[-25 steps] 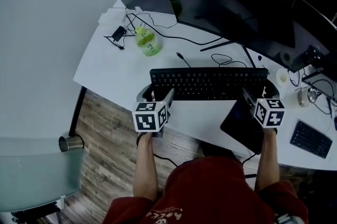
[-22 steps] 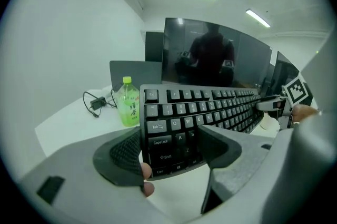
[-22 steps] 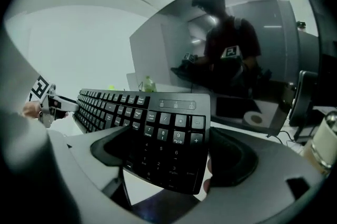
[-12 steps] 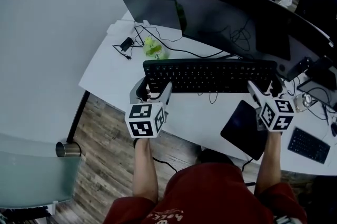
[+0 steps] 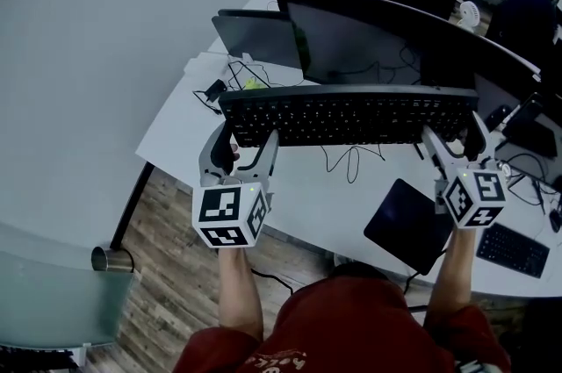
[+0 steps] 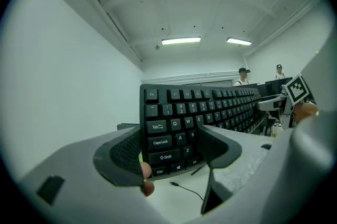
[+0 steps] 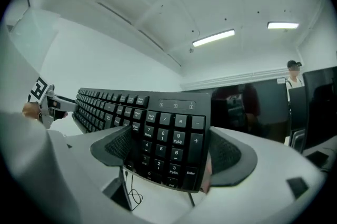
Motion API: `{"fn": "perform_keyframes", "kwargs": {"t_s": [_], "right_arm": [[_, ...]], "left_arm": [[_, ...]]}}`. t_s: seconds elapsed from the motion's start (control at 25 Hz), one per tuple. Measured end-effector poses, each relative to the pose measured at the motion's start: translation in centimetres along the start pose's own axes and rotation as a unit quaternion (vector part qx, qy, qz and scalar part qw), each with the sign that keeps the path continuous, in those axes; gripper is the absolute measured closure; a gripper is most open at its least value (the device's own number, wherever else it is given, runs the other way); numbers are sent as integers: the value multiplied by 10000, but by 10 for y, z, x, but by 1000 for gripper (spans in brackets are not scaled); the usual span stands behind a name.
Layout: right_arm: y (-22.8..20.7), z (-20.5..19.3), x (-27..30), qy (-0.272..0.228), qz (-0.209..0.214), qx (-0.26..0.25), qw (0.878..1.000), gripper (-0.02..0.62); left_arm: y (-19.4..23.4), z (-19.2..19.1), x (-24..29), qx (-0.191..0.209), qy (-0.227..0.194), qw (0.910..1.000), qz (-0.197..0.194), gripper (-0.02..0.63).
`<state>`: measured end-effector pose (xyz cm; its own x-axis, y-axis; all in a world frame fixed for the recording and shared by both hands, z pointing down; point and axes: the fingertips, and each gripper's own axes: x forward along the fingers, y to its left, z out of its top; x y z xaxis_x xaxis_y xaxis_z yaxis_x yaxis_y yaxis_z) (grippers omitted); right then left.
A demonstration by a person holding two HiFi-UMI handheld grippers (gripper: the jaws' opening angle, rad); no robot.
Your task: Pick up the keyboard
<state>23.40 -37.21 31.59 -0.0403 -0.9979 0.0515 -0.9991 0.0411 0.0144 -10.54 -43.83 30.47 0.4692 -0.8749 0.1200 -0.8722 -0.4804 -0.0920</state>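
A black full-size keyboard (image 5: 347, 115) hangs in the air above the white desk (image 5: 299, 196), level and held by both ends. My left gripper (image 5: 239, 141) is shut on its left end, the jaws clamping around the Shift and Ctrl keys (image 6: 160, 157). My right gripper (image 5: 455, 139) is shut on the right end, across the number pad (image 7: 168, 144). The keyboard's cable (image 5: 349, 162) dangles in a loop down to the desk. In the left gripper view the keyboard (image 6: 200, 112) stretches away to the right gripper.
Dark curved monitors (image 5: 386, 38) stand right behind the keyboard, a smaller dark screen (image 5: 256, 36) at the left. A black pad (image 5: 406, 222) and a small second keyboard (image 5: 514, 250) lie at the right. A charger with wires (image 5: 213, 90) sits far left. A metal cup (image 5: 107, 258) stands below the desk.
Both grippers have risen with the keyboard, lifting it off the desk toward the monitors. Its cable now hangs free, and the green bottle behind it is almost hidden.
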Motion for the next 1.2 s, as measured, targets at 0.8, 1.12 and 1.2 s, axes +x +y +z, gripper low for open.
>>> {"fn": "perform_keyframes", "kwargs": {"t_s": [0.8, 1.12, 1.2], "right_arm": [[-5, 95, -11, -1480, 35, -400, 9882, 141], [-4, 97, -12, -1485, 26, -349, 9883, 141], [-4, 96, -11, -1486, 38, -349, 9883, 141]], "left_arm": [[-3, 87, -22, 481, -1439, 9878, 348, 275], [-3, 92, -25, 513, -1435, 9877, 348, 275], [-3, 92, -25, 521, -1413, 9880, 347, 275]]}}
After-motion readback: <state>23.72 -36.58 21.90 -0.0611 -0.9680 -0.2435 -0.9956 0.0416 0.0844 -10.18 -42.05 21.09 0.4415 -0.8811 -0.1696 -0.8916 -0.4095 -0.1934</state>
